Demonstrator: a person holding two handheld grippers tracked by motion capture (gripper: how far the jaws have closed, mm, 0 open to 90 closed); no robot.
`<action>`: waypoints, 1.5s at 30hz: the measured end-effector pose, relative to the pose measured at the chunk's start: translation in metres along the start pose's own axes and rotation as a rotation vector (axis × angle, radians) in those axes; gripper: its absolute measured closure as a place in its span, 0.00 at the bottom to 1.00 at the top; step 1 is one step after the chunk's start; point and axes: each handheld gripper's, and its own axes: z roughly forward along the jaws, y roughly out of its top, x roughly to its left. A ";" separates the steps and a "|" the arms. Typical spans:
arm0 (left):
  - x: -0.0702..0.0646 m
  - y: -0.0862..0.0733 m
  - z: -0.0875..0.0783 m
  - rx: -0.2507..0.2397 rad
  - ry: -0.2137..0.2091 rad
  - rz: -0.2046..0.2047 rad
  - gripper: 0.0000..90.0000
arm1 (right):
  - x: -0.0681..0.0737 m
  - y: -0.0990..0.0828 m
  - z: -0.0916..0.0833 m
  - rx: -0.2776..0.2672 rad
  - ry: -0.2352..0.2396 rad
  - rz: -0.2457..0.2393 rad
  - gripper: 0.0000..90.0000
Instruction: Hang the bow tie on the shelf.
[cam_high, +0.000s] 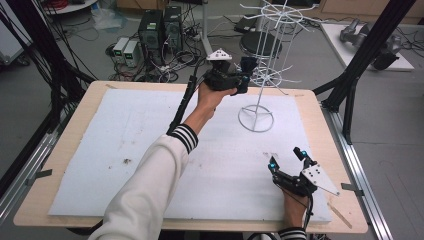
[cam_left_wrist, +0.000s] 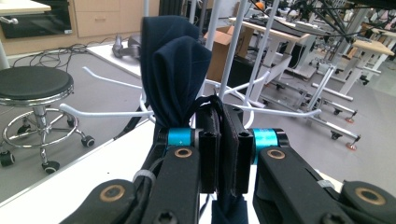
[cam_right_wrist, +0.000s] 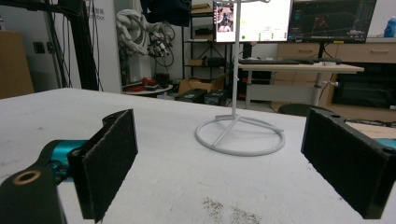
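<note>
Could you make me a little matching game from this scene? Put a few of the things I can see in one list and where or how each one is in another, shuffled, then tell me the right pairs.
Things:
1. left gripper
2. right gripper
3. dark blue cloth
4. white wire rack

Places or states:
A. stands on a ring base at the far side of the white mat
B. jaws wide apart, low over the near right part of the mat
C. raised up beside the rack, jaws shut
D. pinched between two black pads, bunched above them

Pairs: 1-C, 2-B, 3-D, 4-A
</note>
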 end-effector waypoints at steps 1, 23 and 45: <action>0.000 0.000 0.000 0.003 0.002 0.002 0.93 | 0.000 0.000 0.000 0.000 0.000 0.000 0.11; 0.006 0.004 -0.012 0.016 0.005 -0.014 0.40 | 0.000 0.000 0.000 -0.004 0.000 0.000 0.11; 0.022 -0.004 -0.013 0.073 -0.013 -0.099 0.30 | -0.001 0.000 0.000 -0.005 0.003 0.000 0.11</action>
